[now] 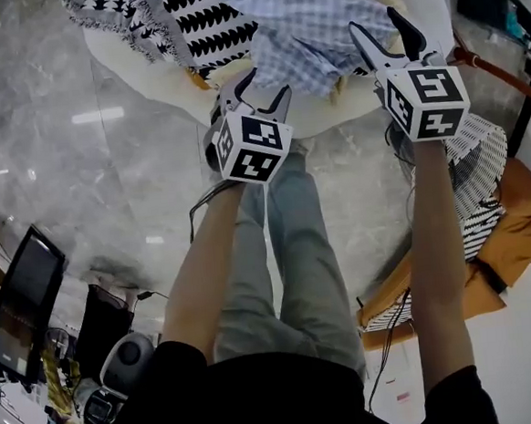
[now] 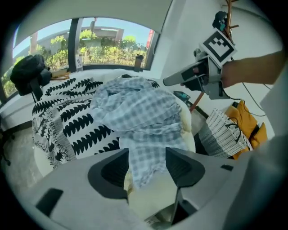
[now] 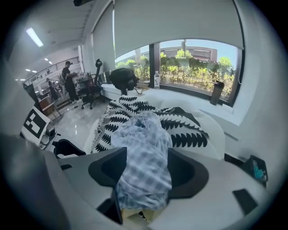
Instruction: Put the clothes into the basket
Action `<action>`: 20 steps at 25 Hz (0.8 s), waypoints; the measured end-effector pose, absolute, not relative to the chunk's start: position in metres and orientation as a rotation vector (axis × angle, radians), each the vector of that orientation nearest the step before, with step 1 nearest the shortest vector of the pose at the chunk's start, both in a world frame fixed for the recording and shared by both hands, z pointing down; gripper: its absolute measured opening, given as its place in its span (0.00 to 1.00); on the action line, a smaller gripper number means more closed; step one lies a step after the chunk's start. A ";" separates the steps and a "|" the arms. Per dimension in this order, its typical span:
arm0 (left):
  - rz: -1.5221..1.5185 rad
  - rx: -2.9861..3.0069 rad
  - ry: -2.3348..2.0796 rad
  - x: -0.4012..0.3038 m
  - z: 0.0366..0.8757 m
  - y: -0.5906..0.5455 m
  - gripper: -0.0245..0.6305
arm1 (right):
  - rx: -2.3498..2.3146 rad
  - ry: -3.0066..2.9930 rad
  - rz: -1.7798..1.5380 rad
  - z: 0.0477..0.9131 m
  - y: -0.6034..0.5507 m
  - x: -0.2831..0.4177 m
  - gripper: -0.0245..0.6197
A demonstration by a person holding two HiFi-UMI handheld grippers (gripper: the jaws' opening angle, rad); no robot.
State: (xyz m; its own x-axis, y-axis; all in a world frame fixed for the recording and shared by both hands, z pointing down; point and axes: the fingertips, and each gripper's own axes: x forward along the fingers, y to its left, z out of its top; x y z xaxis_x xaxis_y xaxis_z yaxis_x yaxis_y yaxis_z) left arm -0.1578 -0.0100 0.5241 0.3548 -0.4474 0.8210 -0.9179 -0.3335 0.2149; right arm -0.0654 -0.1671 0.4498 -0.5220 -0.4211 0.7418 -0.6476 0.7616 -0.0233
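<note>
A blue checked shirt [image 1: 314,20] lies crumpled on a round white seat [image 1: 145,74], beside a black-and-white patterned cloth [image 1: 195,15]. My left gripper [image 1: 267,86] is open at the seat's near edge; in the left gripper view the shirt's [image 2: 135,112] hanging hem shows between its jaws [image 2: 147,155]. My right gripper [image 1: 374,22] is open too, its fingers spread over the shirt's right side. In the right gripper view the shirt [image 3: 144,148] fills the gap between its jaws [image 3: 146,157]. A white slatted basket [image 1: 478,176] stands on the floor at the right.
An orange bag [image 1: 514,233] lies beside the basket, with cables around it. My legs in grey jeans [image 1: 296,250] stand before the seat on the marble floor. A dark monitor [image 1: 21,303] sits at lower left. An office chair [image 3: 123,78] stands behind the seat by the window.
</note>
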 end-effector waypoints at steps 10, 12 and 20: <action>1.097 2.181 -1.123 -0.135 0.563 -0.056 0.46 | 0.731 -2.154 0.323 0.497 -0.215 -0.083 0.44; 1.177 2.281 -1.077 -0.127 0.569 -0.064 0.46 | 0.729 -2.144 0.341 0.509 -0.218 -0.086 0.44; 1.364 2.485 -0.974 -0.099 0.589 -0.086 0.45 | 0.784 -2.147 0.294 0.514 -0.213 -0.087 0.22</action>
State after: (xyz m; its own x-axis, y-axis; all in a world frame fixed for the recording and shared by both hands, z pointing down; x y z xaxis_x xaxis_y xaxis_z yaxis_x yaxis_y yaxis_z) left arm -0.0994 -0.0855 0.5894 0.3777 -0.4706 0.7974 -0.6017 -0.7793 -0.1749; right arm -0.0873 -0.2128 0.5137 -0.4762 -0.4345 0.7645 -0.6239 0.7796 0.0544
